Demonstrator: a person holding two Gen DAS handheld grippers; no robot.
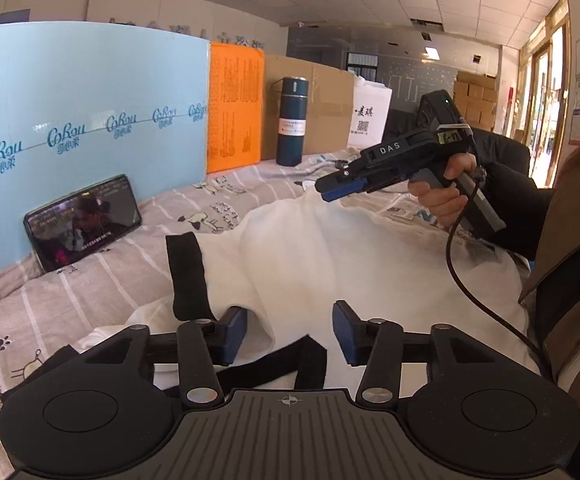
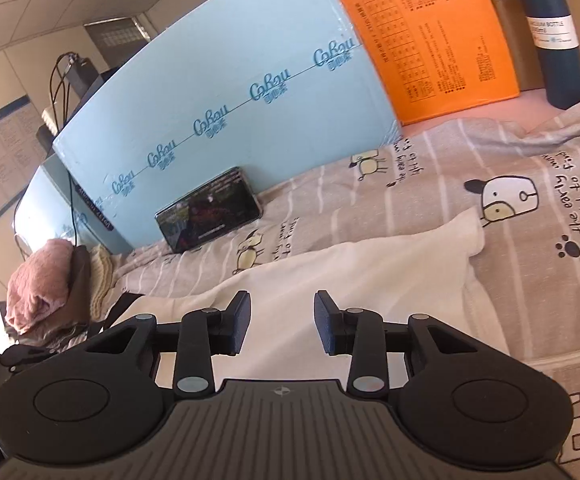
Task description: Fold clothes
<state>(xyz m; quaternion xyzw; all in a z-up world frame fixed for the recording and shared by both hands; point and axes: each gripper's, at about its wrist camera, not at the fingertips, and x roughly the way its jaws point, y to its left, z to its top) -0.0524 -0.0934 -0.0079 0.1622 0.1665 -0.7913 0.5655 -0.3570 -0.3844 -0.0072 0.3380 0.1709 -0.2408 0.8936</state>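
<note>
A white garment (image 1: 330,248) with black trim (image 1: 187,276) lies on the grey cartoon-print sheet (image 1: 89,280). My left gripper (image 1: 290,332) is open, its jaws apart just above the garment's near edge, holding nothing. My right gripper (image 1: 330,190) shows in the left wrist view, held in a hand above the garment's far side. In the right wrist view my right gripper (image 2: 281,324) is open and empty over the white garment (image 2: 370,276).
A phone (image 1: 83,222) leans on a light-blue board (image 1: 81,120) at the back left. An orange box (image 1: 235,106), a dark-blue bottle (image 1: 292,120) and cardboard (image 1: 326,100) stand behind. A pile of pink and cream clothes (image 2: 49,280) lies at the sheet's left end.
</note>
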